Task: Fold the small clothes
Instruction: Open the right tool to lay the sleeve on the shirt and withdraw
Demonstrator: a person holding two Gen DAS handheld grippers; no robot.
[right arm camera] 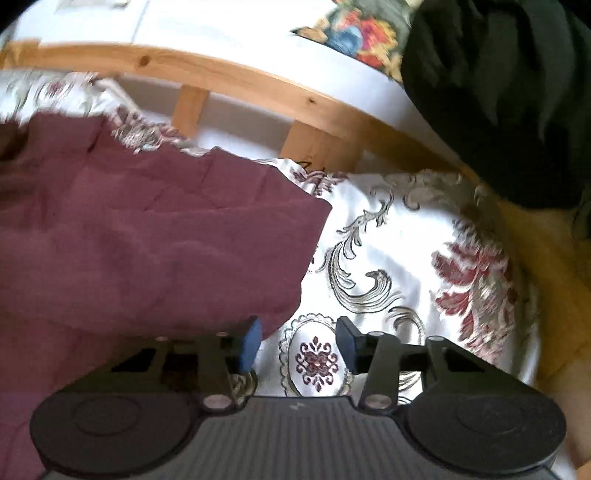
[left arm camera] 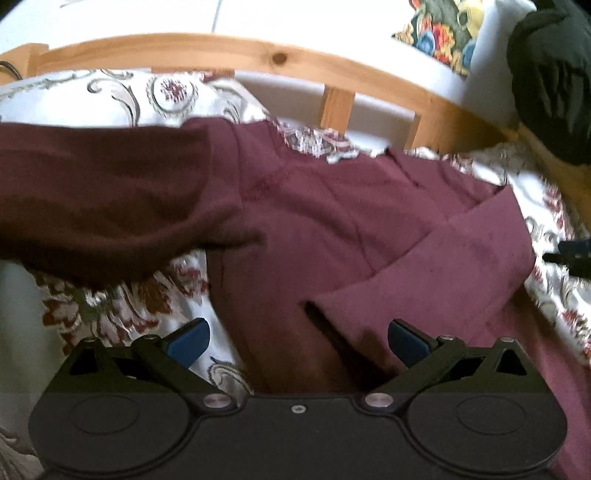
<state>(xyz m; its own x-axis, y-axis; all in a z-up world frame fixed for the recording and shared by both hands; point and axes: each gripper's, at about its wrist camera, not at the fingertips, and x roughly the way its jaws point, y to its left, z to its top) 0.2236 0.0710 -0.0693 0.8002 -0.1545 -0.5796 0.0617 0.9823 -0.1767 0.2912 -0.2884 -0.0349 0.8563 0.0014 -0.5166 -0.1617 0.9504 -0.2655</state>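
Observation:
A maroon long-sleeved garment (left arm camera: 332, 206) lies on a white bedspread with a red and grey floral print (left arm camera: 122, 317). Its right sleeve (left arm camera: 436, 280) is folded in across the body; its left sleeve (left arm camera: 103, 199) stretches to the left. My left gripper (left arm camera: 297, 341) is open just above the garment's lower part, with nothing between its blue pads. In the right wrist view the garment (right arm camera: 147, 236) fills the left half. My right gripper (right arm camera: 298, 345) is open over the bedspread (right arm camera: 388, 240), its left pad (right arm camera: 251, 343) right at the garment's edge.
A wooden bed rail with slats (left arm camera: 221, 48) runs along the far edge, with a white wall behind. A dark green bundle (right arm camera: 498, 92) and a colourful floral cushion (right arm camera: 362, 33) sit at the far right. The right gripper's tip (left arm camera: 569, 254) shows at the left view's right edge.

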